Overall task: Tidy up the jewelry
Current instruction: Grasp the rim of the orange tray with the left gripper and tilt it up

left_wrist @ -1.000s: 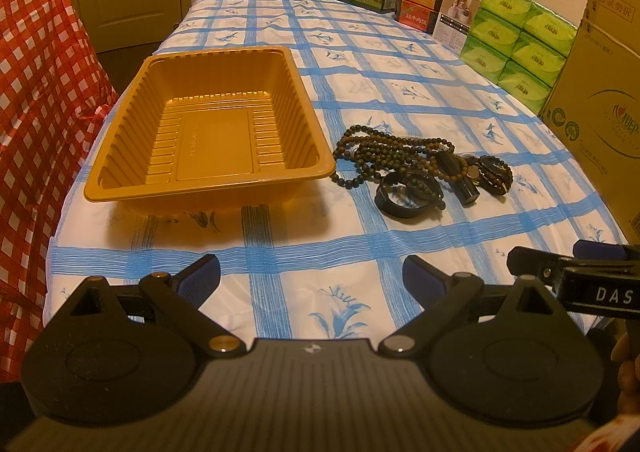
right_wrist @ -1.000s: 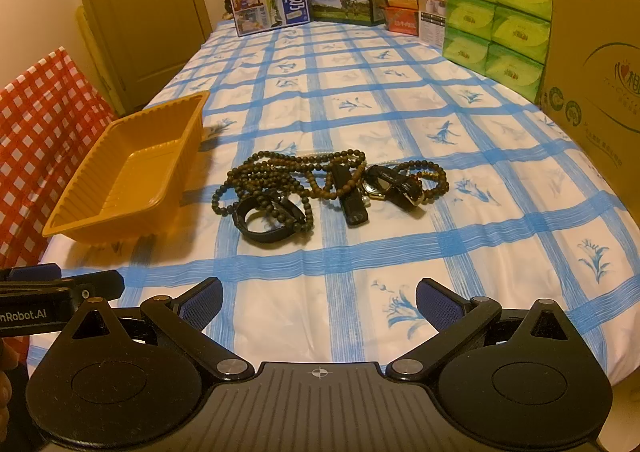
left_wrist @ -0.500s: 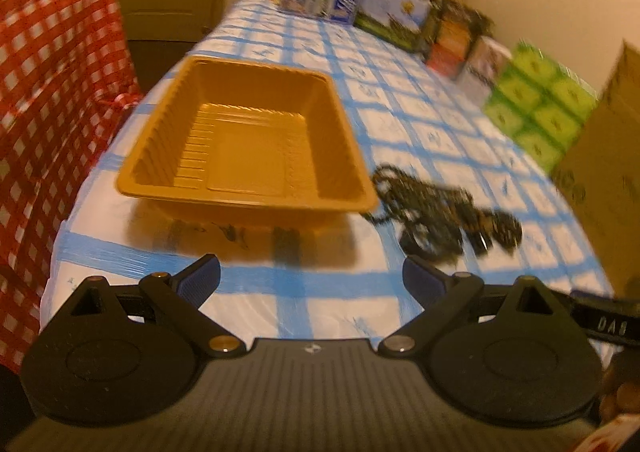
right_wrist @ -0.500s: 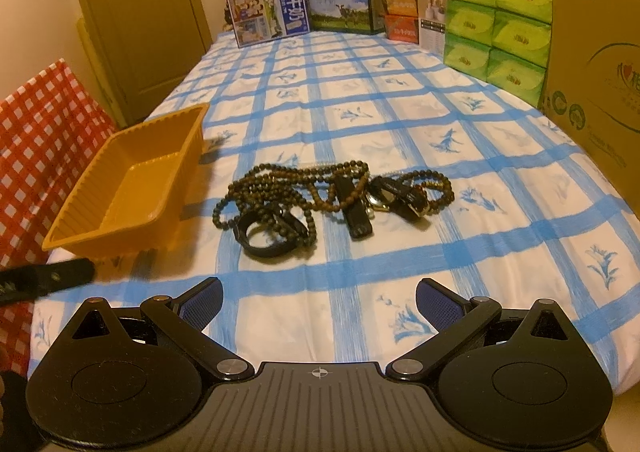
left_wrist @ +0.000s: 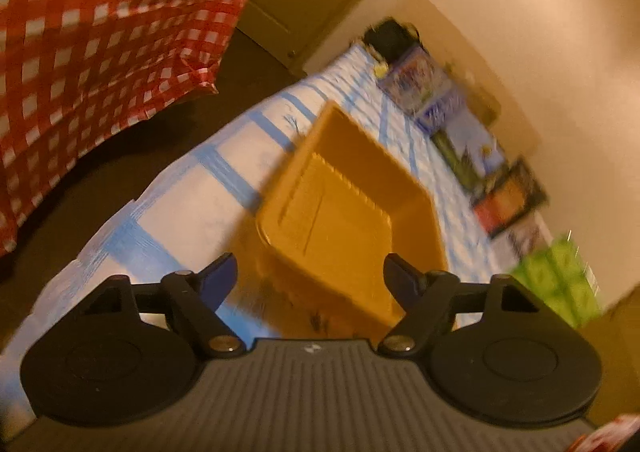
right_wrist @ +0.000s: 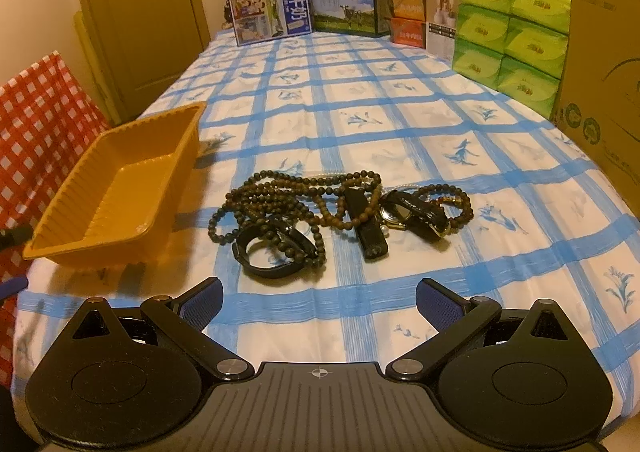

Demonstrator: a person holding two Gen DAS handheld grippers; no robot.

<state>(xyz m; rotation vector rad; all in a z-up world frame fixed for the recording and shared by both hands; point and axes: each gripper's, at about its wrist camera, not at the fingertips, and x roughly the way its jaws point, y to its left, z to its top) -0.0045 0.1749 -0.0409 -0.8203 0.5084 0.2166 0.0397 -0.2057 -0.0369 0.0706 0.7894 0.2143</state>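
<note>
A pile of jewelry lies mid-table in the right wrist view: dark bead strands, a black wristband, a black strap and a gold-cased watch. An empty orange plastic tray stands left of the pile; it also shows, blurred and tilted, in the left wrist view. My right gripper is open and empty, near the front edge, short of the pile. My left gripper is open and empty, close before the tray's near rim. The pile is out of the left wrist view.
Boxes line the far end of the blue-checked tablecloth. Green tissue packs and a cardboard carton stand along the right. A red-checked cloth hangs at the left, beside a door.
My left gripper has swung left and rolled, so the tray fills its view and the jewelry has left it. My right gripper has moved slightly forward toward the pile.
</note>
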